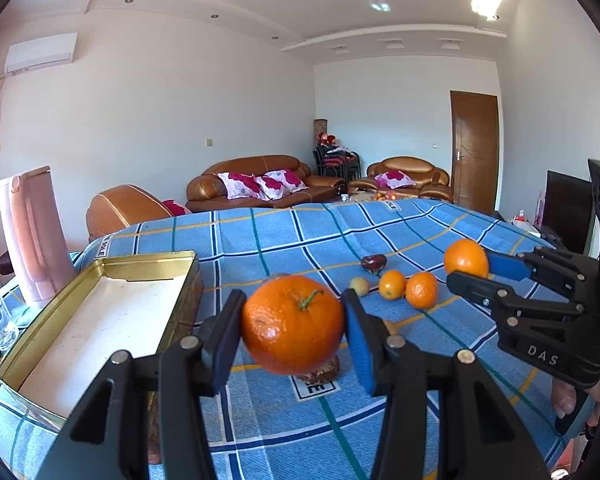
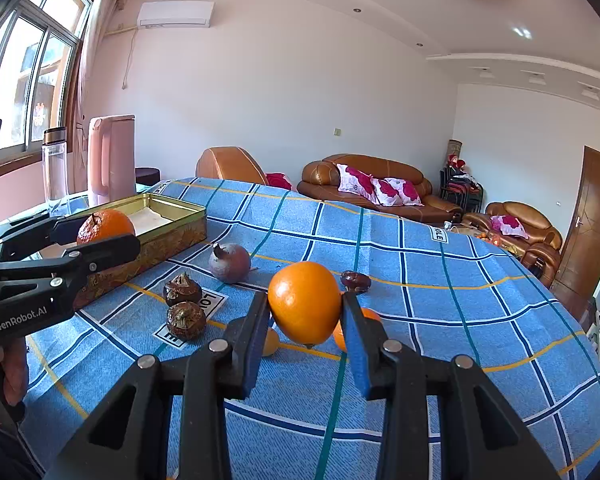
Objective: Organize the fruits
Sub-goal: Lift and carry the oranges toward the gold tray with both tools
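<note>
Left gripper (image 1: 294, 326) fingers clamp a round orange mandarin with green stem (image 1: 293, 323), stem pointing toward camera and up-right, held above the blue checked-cloth bench (image 1: 260, 248), just right of the open gold metal tin (image 1: 100, 312). Right gripper (image 2: 305, 312) fingers grip a smooth orange fruit (image 2: 304, 302), stub end down. Small orange fruits behind it partly hidden; brown bulb under the mandarin mostly covered.

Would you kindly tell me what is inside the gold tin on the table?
The gold tin holds no fruit; only a pale, whitish lining covers its floor. In the left wrist view, its nearest corner is hidden behind the left gripper, which holds an orange.
</note>
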